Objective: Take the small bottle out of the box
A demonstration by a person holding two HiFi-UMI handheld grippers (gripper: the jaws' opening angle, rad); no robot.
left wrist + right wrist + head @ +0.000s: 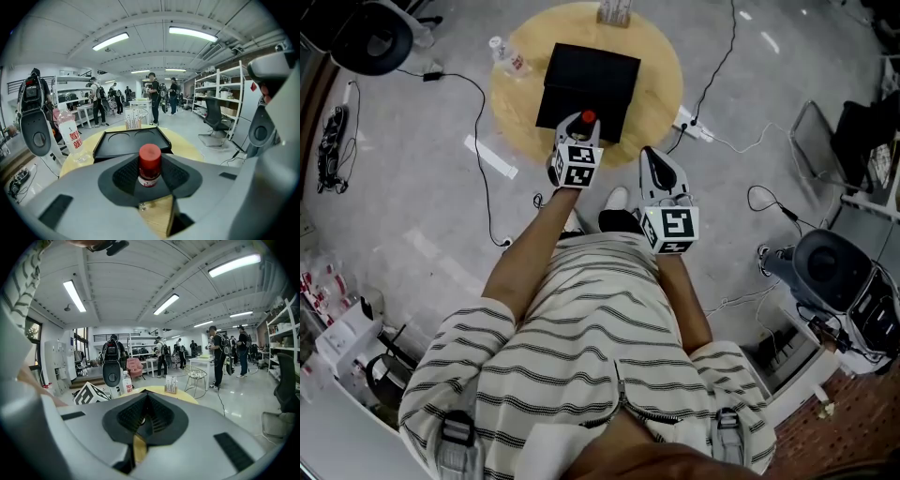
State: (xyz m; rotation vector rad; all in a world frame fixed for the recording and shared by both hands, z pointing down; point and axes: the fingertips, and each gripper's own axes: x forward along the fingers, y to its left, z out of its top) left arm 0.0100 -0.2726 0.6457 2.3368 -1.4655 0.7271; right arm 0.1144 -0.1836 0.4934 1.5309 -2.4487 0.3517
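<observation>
Small bottle (pixel 149 165), red-capped, stands upright, clamped in the left gripper (pixel 150 183) above the black box's (pixel 126 145) near edge. Best to grip firmly and lift straight away from the box. The right gripper (pixel 145 417) is closed on nothing.

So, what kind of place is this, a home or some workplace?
Most likely a shared lab or workshop, not a home. Open storage shelves line one wall, several people stand about under long strip lights, and loose cables run across the bare floor.
</observation>
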